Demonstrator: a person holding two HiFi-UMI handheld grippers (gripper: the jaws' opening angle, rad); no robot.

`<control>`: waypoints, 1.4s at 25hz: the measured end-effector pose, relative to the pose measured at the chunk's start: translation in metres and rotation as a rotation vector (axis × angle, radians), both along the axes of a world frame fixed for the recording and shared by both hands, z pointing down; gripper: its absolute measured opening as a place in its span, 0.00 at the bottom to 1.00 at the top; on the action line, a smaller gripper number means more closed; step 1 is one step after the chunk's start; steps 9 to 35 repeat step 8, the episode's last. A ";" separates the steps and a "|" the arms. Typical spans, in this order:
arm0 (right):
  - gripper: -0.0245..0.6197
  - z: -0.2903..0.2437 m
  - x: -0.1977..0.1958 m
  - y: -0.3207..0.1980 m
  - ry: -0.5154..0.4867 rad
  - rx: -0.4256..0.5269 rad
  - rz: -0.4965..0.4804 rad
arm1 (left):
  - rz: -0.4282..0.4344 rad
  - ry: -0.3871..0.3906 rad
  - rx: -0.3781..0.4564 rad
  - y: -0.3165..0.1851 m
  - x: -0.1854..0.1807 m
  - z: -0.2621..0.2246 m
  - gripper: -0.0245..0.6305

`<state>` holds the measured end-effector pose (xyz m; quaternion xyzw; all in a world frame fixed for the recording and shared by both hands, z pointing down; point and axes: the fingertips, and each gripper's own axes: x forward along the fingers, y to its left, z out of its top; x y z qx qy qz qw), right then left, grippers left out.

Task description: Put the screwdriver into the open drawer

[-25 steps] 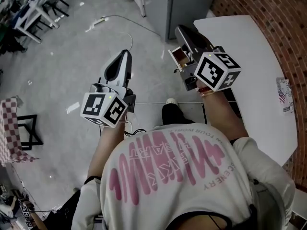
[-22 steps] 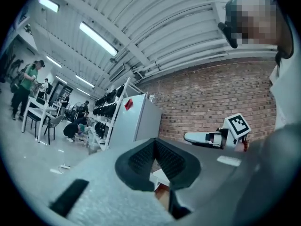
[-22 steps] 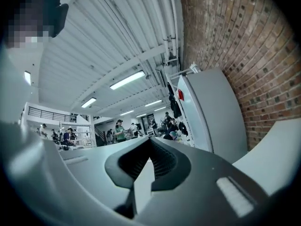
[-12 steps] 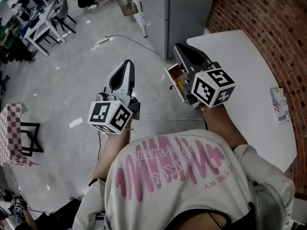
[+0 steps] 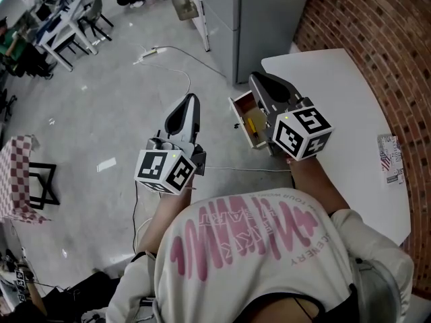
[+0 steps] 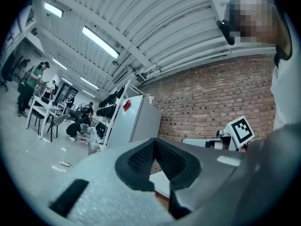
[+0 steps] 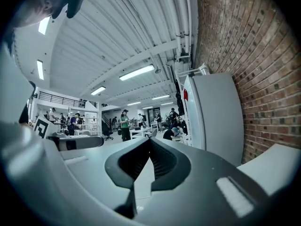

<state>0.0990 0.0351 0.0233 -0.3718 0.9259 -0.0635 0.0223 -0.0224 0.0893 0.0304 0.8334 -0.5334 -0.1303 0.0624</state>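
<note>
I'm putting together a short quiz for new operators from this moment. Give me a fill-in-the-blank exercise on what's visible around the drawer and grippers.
1. The small drawer beside the white table stands ___.
2. The slim object lying inside it is ___ in colour.
3. The wall next to the table is built of ___.
4. The right gripper has its jaws ___, with nothing between them.

Missing words: open; yellow; brick; shut.

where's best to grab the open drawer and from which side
Probably the small dark knob on the front panel of the drawer, coming in over the floor, opposite the table. The drawer stands pulled out, that panel faces open floor, and the knob is its only protruding part. The right gripper, nearest, is shut and must open first.
</note>
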 end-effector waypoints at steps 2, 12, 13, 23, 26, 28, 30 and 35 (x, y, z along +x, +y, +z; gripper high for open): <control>0.05 0.012 -0.001 -0.004 0.011 -0.019 0.011 | 0.008 0.008 -0.017 -0.004 -0.002 0.011 0.04; 0.05 0.024 -0.016 -0.021 0.023 -0.042 0.019 | 0.011 0.011 -0.037 -0.023 -0.020 0.020 0.04; 0.05 0.024 -0.016 -0.021 0.023 -0.042 0.019 | 0.011 0.011 -0.037 -0.023 -0.020 0.020 0.04; 0.05 0.024 -0.016 -0.021 0.023 -0.042 0.019 | 0.011 0.011 -0.037 -0.023 -0.020 0.020 0.04; 0.05 0.024 -0.016 -0.021 0.023 -0.042 0.019 | 0.011 0.011 -0.037 -0.023 -0.020 0.020 0.04; 0.05 0.024 -0.016 -0.021 0.023 -0.042 0.019 | 0.011 0.011 -0.037 -0.023 -0.020 0.020 0.04; 0.05 0.024 -0.016 -0.021 0.023 -0.042 0.019 | 0.011 0.011 -0.037 -0.023 -0.020 0.020 0.04; 0.05 0.024 -0.016 -0.021 0.023 -0.042 0.019 | 0.011 0.011 -0.037 -0.023 -0.020 0.020 0.04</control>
